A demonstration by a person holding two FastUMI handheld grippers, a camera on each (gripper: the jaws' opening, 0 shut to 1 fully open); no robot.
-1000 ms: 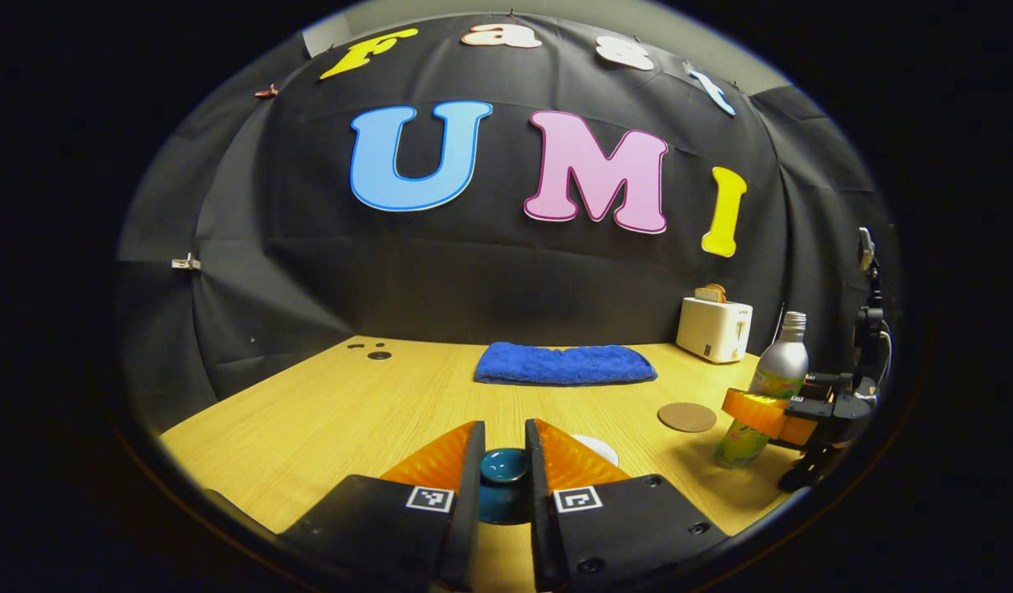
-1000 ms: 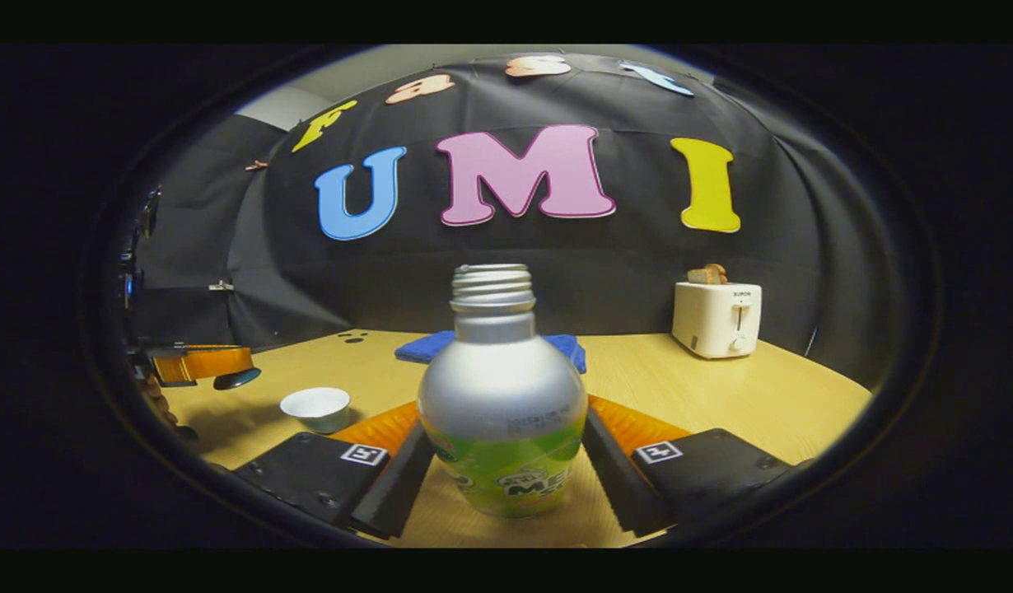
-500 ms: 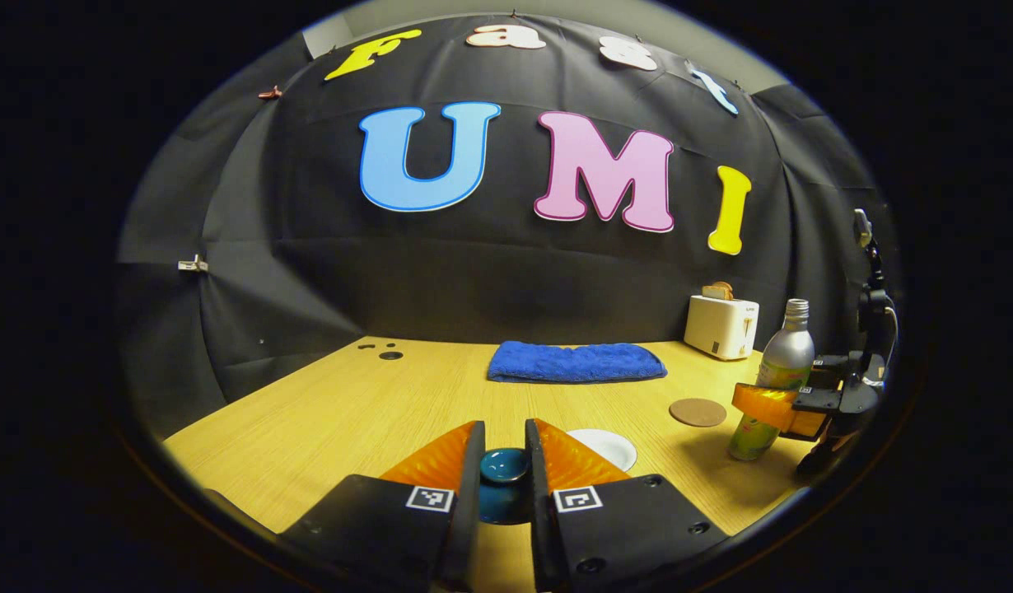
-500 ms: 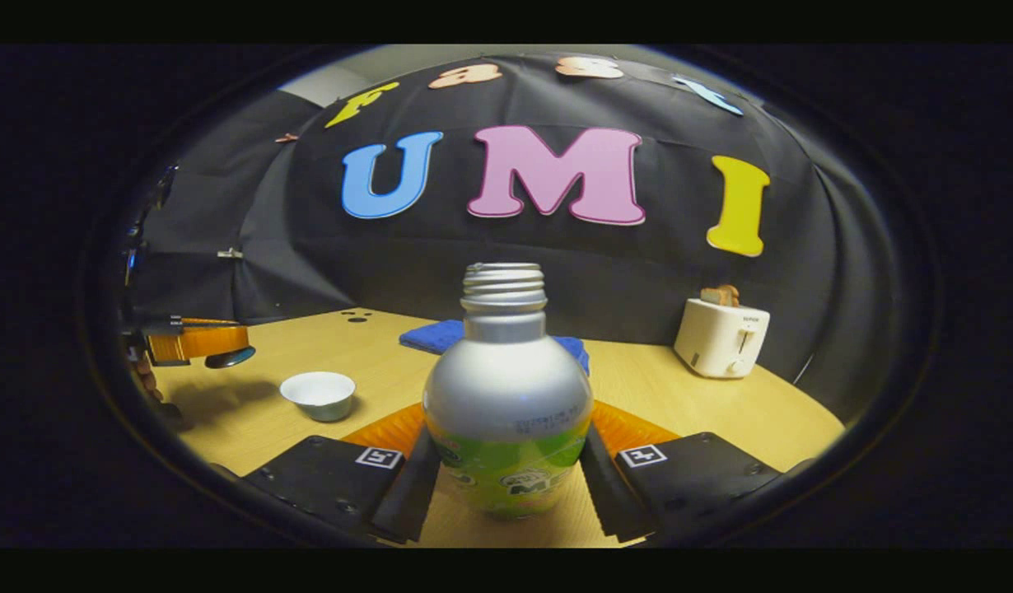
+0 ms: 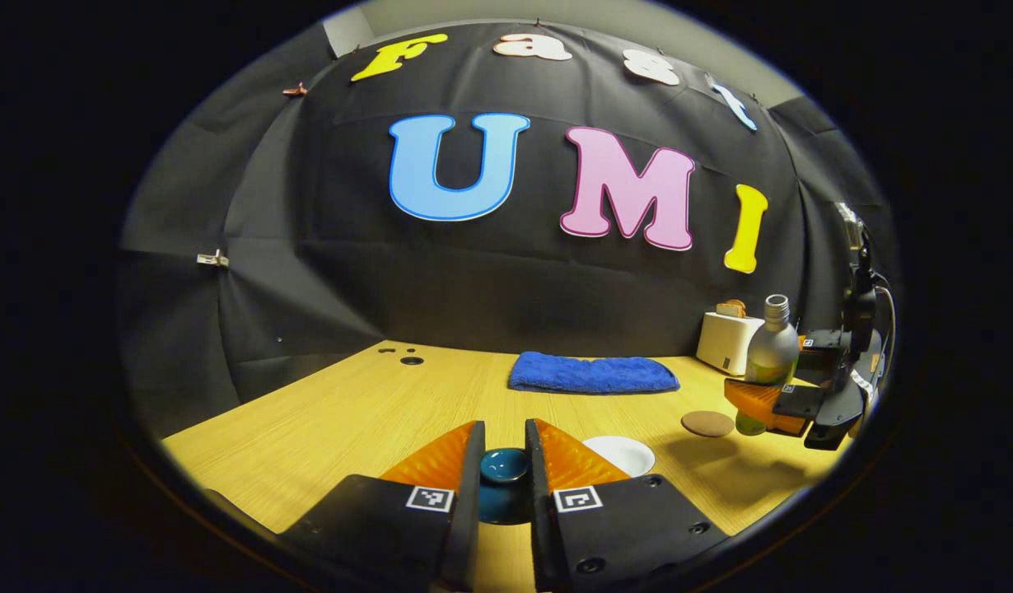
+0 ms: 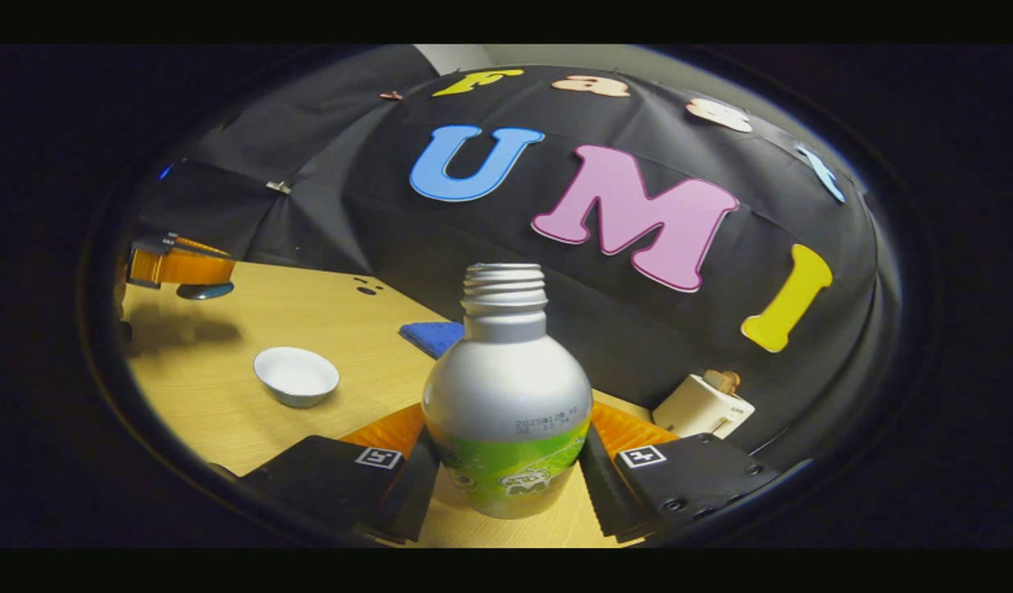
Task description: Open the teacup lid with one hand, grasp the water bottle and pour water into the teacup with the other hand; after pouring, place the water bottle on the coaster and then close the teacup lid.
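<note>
**Lid held aloft, bottle gripped and tilted**

In the left gripper view the left gripper has its jaws drawn narrow on the teacup lid, one finger pressing each side; the lid sits right between the fingertips, a dark teal disc with a glossy rounded top, clear of the wooden table; just beyond the right-hand finger lies the teacup, a white open bowl resting on the table; the round brown coaster lies farther off to that side.

In the right gripper view the right gripper is clamped on the water bottle, which stands between the jaws with its neck rising ahead of them; the bottle is silver above, green-labelled below, its threaded mouth uncapped; the scene leans, so gripper and bottle are tilted; the teacup lies ahead to the left of the jaws.
</note>
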